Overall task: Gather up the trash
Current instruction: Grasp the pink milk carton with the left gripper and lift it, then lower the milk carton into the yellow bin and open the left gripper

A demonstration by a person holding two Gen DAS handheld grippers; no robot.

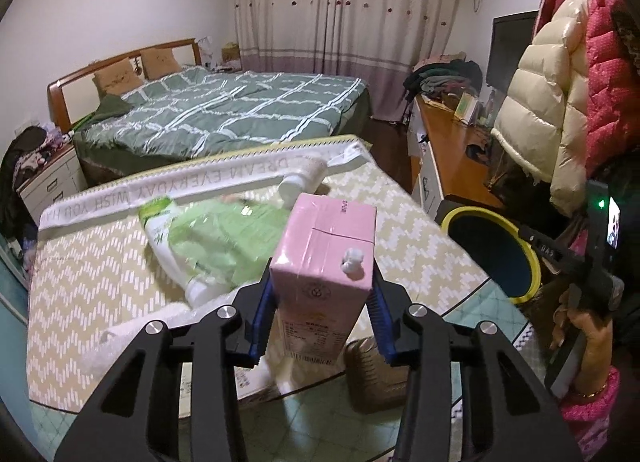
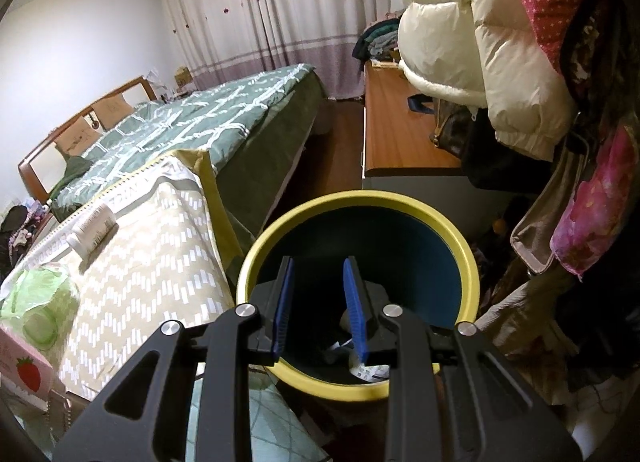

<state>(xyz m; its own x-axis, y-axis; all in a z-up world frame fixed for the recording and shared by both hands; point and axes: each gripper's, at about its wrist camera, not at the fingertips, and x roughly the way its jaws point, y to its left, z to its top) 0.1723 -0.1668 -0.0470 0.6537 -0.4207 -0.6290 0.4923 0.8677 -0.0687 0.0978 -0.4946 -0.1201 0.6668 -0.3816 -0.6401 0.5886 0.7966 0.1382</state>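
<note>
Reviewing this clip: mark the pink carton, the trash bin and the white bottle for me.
pink carton (image 1: 320,258): left wrist view, on its top face.
trash bin (image 2: 466,246): right wrist view, on its yellow rim.
white bottle (image 2: 94,230): right wrist view, on its labelled side.

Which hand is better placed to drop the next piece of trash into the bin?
Left. The left gripper is clamped on the pink drink carton; the right gripper is empty, over the yellow-rimmed blue bin.
</note>
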